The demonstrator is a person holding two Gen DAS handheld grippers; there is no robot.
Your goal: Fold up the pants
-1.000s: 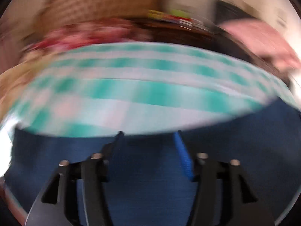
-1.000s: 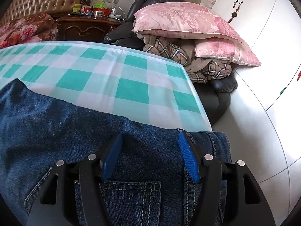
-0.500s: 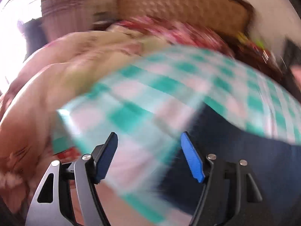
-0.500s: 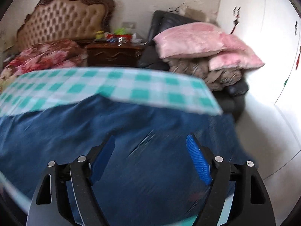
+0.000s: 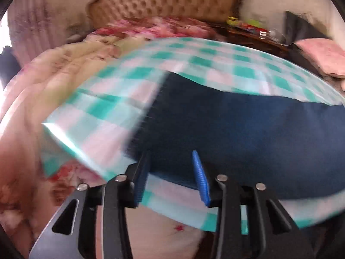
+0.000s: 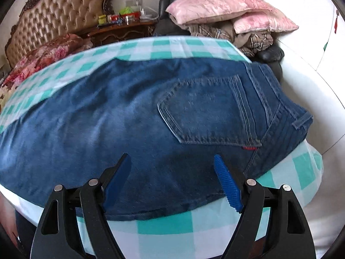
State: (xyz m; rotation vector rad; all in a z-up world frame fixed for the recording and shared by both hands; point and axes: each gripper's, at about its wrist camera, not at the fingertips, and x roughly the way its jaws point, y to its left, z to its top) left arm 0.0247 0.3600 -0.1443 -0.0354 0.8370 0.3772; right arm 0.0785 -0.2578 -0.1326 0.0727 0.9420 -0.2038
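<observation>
Blue jeans (image 6: 129,112) lie flat on a teal-and-white checked cloth (image 6: 163,222), back pocket (image 6: 204,112) up and waistband (image 6: 286,125) to the right. My right gripper (image 6: 171,161) hovers over the seat near the front edge, jaws wide open, nothing gripped. The left wrist view is blurred. In it the jeans (image 5: 237,129) end at a leg hem on the checked cloth (image 5: 103,108). My left gripper (image 5: 170,168) is over the hem's near corner. Its jaws are closing, with denim below the pads but nothing pressed between them.
A tufted headboard (image 6: 60,15) and a dark nightstand (image 6: 120,30) with small items stand behind. Pink pillows (image 6: 215,4) are piled on folded plaid blankets on a dark chair at right. A floral quilt (image 5: 54,75) lies bunched left of the cloth.
The left gripper swept left along the jeans, past the leg end, then back onto its near corner. The right gripper drew back from the far waist edge to the near edge and its jaws widened.
</observation>
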